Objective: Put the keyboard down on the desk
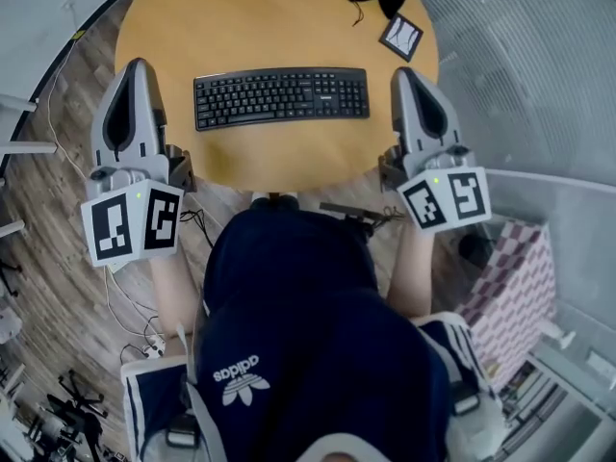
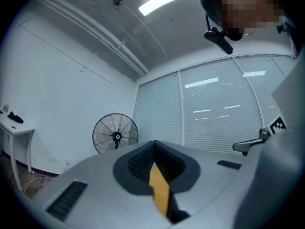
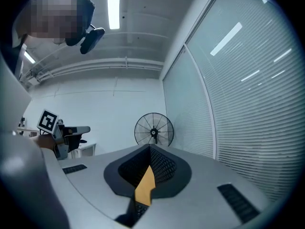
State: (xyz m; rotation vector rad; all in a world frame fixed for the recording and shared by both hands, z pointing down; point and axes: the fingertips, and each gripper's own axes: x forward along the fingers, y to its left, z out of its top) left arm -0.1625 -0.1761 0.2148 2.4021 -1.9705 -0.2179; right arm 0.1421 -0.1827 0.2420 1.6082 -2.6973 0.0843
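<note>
The black full-size keyboard (image 1: 281, 97) lies flat on the round light-wood desk (image 1: 192, 27), wholly on the top and set back from its near edge, so the placing looks done. The left gripper (image 1: 135, 65) and the right gripper (image 1: 406, 73) flank it, one off each end and apart from it. Each has its jaws pressed together on nothing. What remains, by this judgement, is to carry both tongs clear without brushing the keyboard's ends or the black-and-white marker card (image 1: 401, 37) at the desk's far right. The readable writing is the white "adidas" word and trefoil on the person's dark navy shirt (image 1: 236, 378). The key legends are too small to read.
</note>
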